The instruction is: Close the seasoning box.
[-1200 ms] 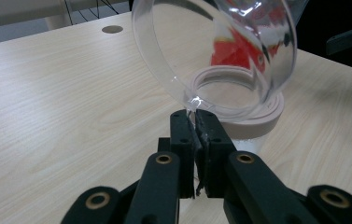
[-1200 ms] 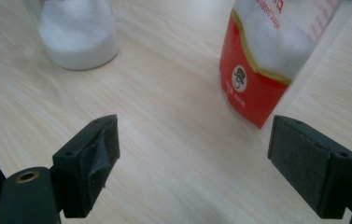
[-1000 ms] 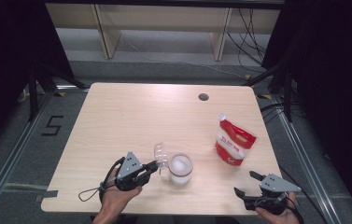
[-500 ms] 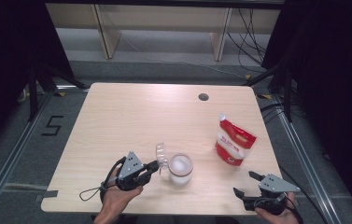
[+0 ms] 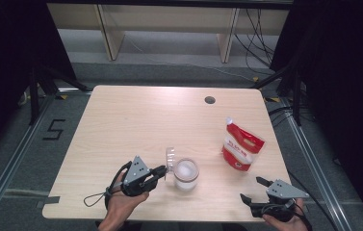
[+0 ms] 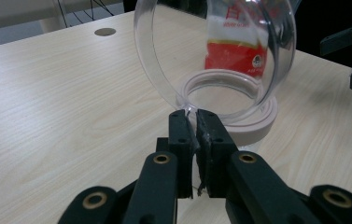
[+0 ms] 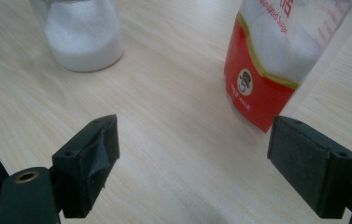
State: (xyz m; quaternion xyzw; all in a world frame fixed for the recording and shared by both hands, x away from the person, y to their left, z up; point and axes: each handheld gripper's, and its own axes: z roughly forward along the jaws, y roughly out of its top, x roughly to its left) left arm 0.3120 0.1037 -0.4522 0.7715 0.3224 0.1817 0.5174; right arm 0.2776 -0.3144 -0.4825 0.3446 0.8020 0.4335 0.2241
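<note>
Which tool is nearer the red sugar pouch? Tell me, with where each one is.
Right. The right tool sits open below the red sugar pouch, apart from it. The left tool is farther, beyond the jar, shut on its clear lid.

High view looks down from above the near edge of the table (image 5: 121,115); both gripper views sit low, sharing the jar (image 5: 186,174) and pouch (image 5: 240,149).

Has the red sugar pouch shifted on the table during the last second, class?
No. The red sugar pouch stands at the same spot relative to the round hole in the table, right of the jar.
</note>
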